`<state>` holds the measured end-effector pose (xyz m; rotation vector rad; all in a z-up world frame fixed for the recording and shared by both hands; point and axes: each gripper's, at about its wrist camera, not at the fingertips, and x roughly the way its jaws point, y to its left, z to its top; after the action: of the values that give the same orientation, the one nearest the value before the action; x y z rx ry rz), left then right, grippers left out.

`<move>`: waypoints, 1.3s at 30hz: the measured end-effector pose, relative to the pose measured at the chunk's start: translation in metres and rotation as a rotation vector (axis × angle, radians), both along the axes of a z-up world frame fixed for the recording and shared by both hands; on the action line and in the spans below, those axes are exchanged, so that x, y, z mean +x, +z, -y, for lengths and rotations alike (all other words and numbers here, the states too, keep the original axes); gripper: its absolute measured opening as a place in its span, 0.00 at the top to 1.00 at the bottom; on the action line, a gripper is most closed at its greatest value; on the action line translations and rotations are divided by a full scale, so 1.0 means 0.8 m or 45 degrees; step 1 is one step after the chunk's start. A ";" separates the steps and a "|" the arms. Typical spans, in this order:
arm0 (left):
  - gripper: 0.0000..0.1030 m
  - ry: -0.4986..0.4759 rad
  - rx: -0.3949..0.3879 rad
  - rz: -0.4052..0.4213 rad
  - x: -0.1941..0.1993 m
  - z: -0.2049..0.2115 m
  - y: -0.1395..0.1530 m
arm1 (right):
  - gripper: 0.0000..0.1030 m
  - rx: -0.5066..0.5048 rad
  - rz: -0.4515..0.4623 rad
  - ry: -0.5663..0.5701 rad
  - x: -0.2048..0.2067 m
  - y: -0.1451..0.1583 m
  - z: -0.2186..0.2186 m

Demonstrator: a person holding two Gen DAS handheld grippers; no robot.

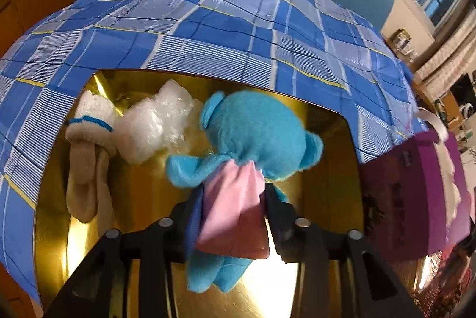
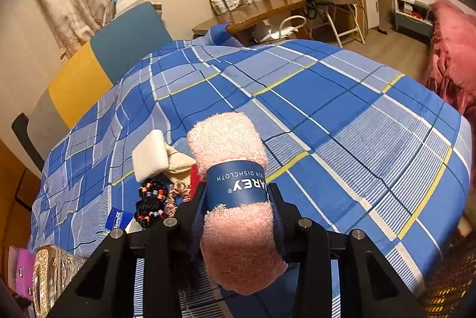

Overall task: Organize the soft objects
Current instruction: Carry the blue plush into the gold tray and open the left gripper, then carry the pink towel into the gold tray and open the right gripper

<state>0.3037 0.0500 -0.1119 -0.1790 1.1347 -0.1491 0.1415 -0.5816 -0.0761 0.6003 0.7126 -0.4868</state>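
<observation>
A blue plush toy point(image 1: 253, 133) with a pink cape lies between the fingers of my left gripper point(image 1: 232, 207), over a shiny gold box point(image 1: 327, 169). The jaws stand apart and do not visibly squeeze the toy; its head leans forward into the box. In the box's far left corner lie a white fluffy plush point(image 1: 154, 127) and a beige sock-like piece with a blue band point(image 1: 89, 145). My right gripper point(image 2: 238, 199) is shut on a rolled pink dishcloth point(image 2: 229, 145) with a navy paper band, held above the blue checked bed cover point(image 2: 342, 115).
A purple box point(image 1: 416, 193) stands right of the gold box. On the bed lie a white sponge-like pad point(image 2: 150, 155), black beaded hair ties point(image 2: 151, 193), a scrunchie and a small blue packet point(image 2: 117, 218). A pink blanket point(image 2: 455, 50) hangs at the right; a table and chair stand beyond the bed.
</observation>
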 end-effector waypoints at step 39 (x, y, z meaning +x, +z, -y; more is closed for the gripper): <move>0.52 0.115 -0.184 0.184 -0.119 -0.081 0.026 | 0.62 -0.019 0.295 0.891 0.090 0.180 -0.467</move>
<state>0.2088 0.1150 -0.0911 -0.3422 0.9708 -0.1610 0.2132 -0.2081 0.0679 0.3507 0.6471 0.2233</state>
